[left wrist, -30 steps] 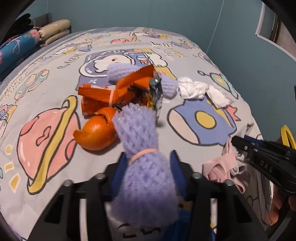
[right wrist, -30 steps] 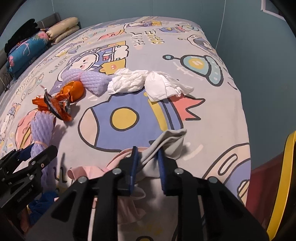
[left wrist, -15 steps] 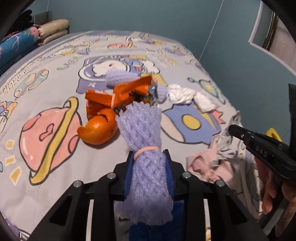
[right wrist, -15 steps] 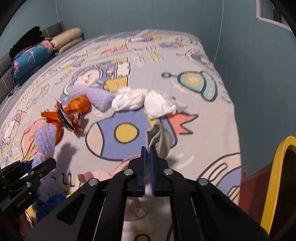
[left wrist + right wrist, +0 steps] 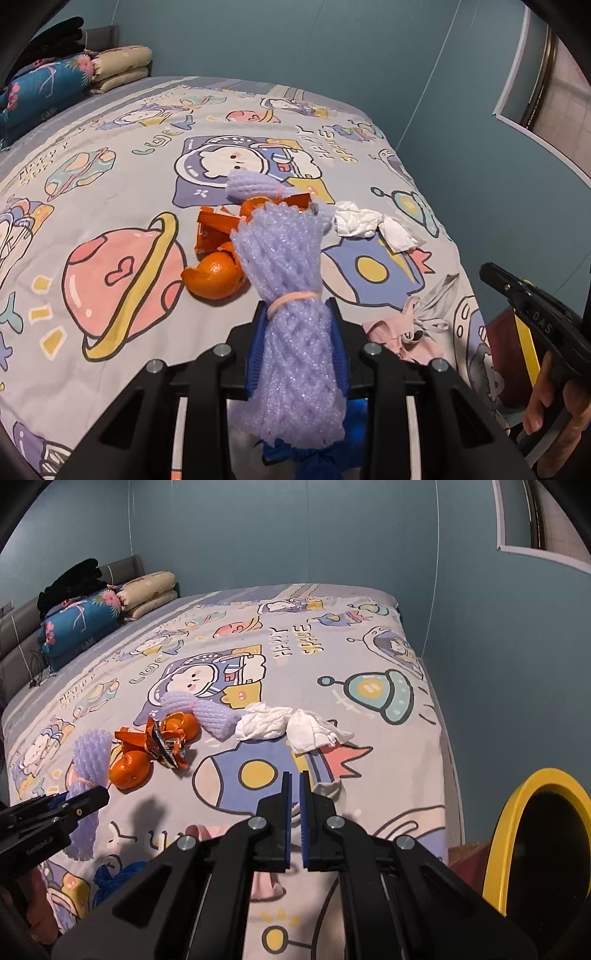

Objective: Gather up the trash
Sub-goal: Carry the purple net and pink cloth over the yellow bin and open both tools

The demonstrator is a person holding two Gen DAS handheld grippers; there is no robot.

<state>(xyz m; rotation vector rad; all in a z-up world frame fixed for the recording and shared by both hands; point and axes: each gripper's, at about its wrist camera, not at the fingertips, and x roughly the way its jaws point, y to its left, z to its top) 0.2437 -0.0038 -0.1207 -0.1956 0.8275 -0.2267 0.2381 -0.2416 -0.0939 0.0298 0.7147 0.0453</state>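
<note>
My left gripper [image 5: 297, 314] is shut on a purple foam fruit net [image 5: 291, 280] tied with a rubber band and holds it above the bed. The net and that gripper [image 5: 79, 801] also show at the left of the right wrist view. Orange peel [image 5: 214, 275], an orange snack wrapper [image 5: 218, 225], a second purple net [image 5: 251, 184] and white crumpled tissues [image 5: 369, 223] lie on the bedspread. My right gripper [image 5: 294, 782] is shut with nothing between its jaws, above a grey-and-pink cloth [image 5: 328, 790]. It shows at the right of the left wrist view [image 5: 491, 271].
A yellow-rimmed bin [image 5: 532, 834] stands off the bed's right corner. Folded pillows and quilts [image 5: 96, 613] lie at the headboard. A blue bag [image 5: 114, 878] lies near the bed's front edge. The teal wall runs close along the bed's right side.
My left gripper has shut on the purple net and lifted it. My right gripper has shut on the grey cloth, then let it drop and risen.
</note>
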